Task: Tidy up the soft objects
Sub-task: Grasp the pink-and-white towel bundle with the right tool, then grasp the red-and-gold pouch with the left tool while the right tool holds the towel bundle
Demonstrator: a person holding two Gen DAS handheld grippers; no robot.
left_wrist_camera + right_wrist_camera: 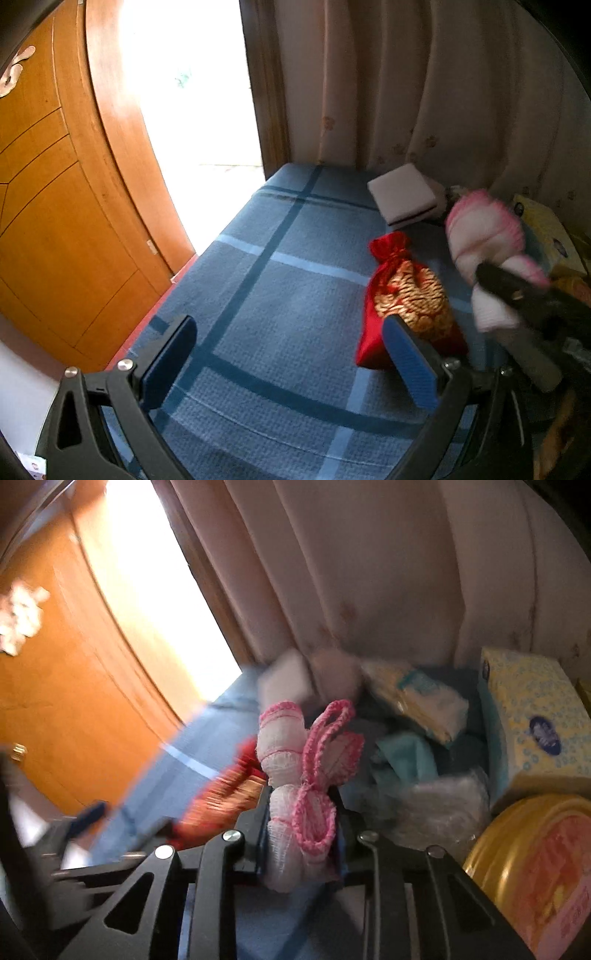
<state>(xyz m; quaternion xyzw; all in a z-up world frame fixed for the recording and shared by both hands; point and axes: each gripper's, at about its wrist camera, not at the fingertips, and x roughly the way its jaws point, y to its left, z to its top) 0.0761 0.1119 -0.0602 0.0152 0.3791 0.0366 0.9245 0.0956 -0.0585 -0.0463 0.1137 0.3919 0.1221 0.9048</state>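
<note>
The right gripper is clamped on a pink-edged white mesh cloth, centre frame, its long axis running out along the fingers; the left gripper gapes wide and empty, a red-and-gold drawstring pouch just behind its right finger, lower right; the tissue box label is unreadable.

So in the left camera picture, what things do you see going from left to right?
Wooden door → bright doorway → red and gold pouch → pink and white cloth, held by the right hand-held gripper → yellow tissue box.
</note>
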